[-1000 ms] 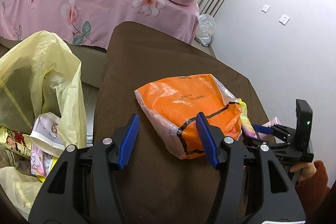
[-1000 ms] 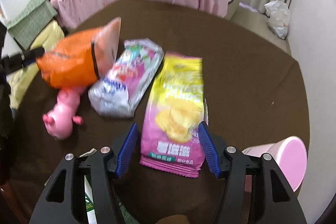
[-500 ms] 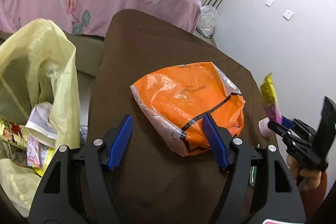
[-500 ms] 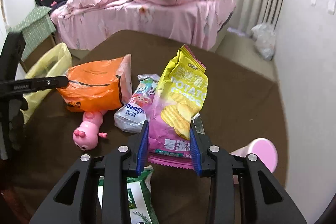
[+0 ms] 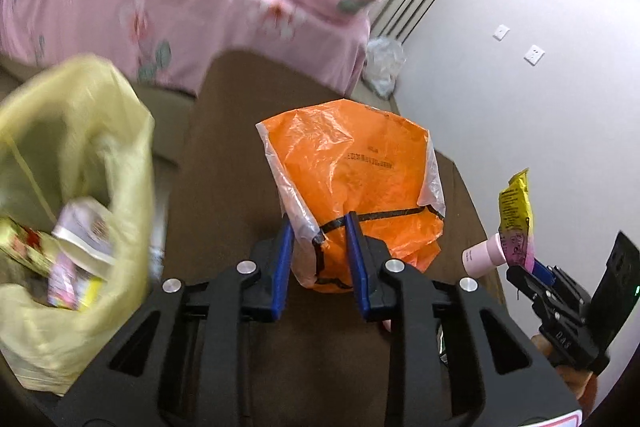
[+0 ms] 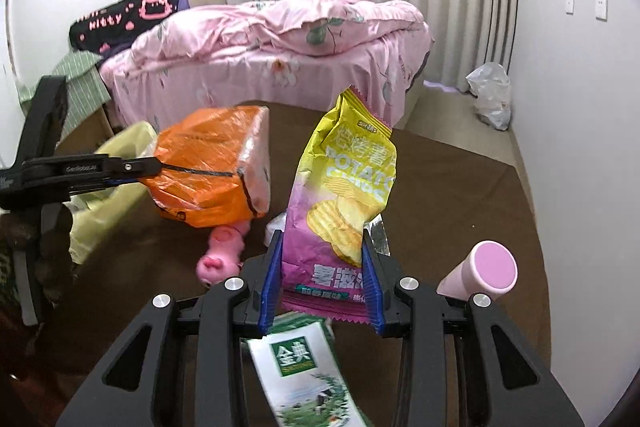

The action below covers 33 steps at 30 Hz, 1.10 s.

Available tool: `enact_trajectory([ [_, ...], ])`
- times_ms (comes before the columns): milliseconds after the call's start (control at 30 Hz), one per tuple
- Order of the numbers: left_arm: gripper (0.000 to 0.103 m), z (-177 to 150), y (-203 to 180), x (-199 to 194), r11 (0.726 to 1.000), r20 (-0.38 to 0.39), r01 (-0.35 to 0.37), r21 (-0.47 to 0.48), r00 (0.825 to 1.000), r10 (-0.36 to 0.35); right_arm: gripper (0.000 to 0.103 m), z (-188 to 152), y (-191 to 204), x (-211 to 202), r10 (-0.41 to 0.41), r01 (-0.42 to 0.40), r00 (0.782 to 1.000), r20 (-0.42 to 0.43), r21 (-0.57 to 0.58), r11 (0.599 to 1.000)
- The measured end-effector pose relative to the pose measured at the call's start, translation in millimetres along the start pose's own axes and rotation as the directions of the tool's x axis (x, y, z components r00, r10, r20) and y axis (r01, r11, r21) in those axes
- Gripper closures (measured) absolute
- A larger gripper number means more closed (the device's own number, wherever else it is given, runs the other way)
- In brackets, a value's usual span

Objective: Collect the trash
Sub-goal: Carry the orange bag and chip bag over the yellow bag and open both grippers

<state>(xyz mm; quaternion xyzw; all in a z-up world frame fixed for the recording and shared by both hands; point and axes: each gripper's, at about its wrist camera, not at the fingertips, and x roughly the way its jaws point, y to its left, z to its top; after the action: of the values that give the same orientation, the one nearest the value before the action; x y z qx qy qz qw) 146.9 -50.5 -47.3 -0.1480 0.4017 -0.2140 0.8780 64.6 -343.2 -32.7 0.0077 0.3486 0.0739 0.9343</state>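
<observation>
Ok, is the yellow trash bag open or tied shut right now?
Open. The yellow trash bag gapes at the top beside the brown table, and wrappers already lie loose inside it.

The orange bag is thin, crinkled, glossy plastic, and the chip packet is shiny printed foil. The counter wears matt brown cloth; the trash bag is translucent yellow film.

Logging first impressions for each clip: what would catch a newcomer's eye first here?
The orange plastic bag stands out, lifted above the brown table with the left gripper closing on its lower edge. Beside it, the right gripper pinches a yellow and pink potato chip bag upright. At the table's left edge a yellow trash bag gapes open, wrappers already inside.
</observation>
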Motion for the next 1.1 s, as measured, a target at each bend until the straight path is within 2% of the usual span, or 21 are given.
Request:
enact_trajectory([
  [200, 0.079, 2, -1, -67, 0.993, 0.147, -0.088, 0.073, 0.986, 0.077, 0.069, 14, 27, -20, 0.044, -0.043, 0.997, 0.057, -0.024, 0.999],
  [367, 0.078, -3, 13, -102, 0.988, 0.204, -0.14, 0.069, 0.971, 0.123, 0.069, 29, 67, -33, 0.083, -0.073, 0.992, 0.099, -0.104, 0.992],
  [567, 0.078, -8, 53, -130, 0.984, 0.236, -0.179, 0.01, 0.956, 0.171, 0.069, 45, 114, -35, 0.13, -0.109, 0.987, 0.099, -0.191, 0.976],
  [667, 0.078, -10, 73, -139, 0.973, 0.252, -0.23, -0.008, 0.941, 0.225, 0.068, 51, 135, -33, 0.157, -0.133, 0.983, 0.094, -0.22, 0.966],
  [733, 0.078, -13, 88, -144, 0.959, 0.263, -0.283, -0.026, 0.923, 0.279, 0.068, 55, 148, -31, 0.172, -0.146, 0.981, 0.092, -0.238, 0.96],
  [833, 0.077, -14, 113, -141, 0.935, 0.248, -0.35, -0.052, 0.903, 0.351, 0.068, 58, 168, -26, 0.199, -0.171, 0.976, 0.084, -0.268, 0.948],
  [967, 0.077, -20, 149, -124, 0.91, 0.189, -0.403, -0.101, 0.89, 0.415, 0.068, 63, 187, -17, 0.227, -0.2, 0.972, 0.064, -0.285, 0.937],
  [1033, 0.077, -26, 161, -116, 0.904, 0.154, -0.413, -0.11, 0.891, 0.426, 0.068, 66, 194, -10, 0.241, -0.217, 0.969, 0.052, -0.284, 0.934],
  [1100, 0.077, -36, 169, -110, 0.907, 0.11, -0.408, -0.108, 0.901, 0.419, 0.068, 68, 197, -3, 0.26, -0.241, 0.965, 0.037, -0.274, 0.931],
])
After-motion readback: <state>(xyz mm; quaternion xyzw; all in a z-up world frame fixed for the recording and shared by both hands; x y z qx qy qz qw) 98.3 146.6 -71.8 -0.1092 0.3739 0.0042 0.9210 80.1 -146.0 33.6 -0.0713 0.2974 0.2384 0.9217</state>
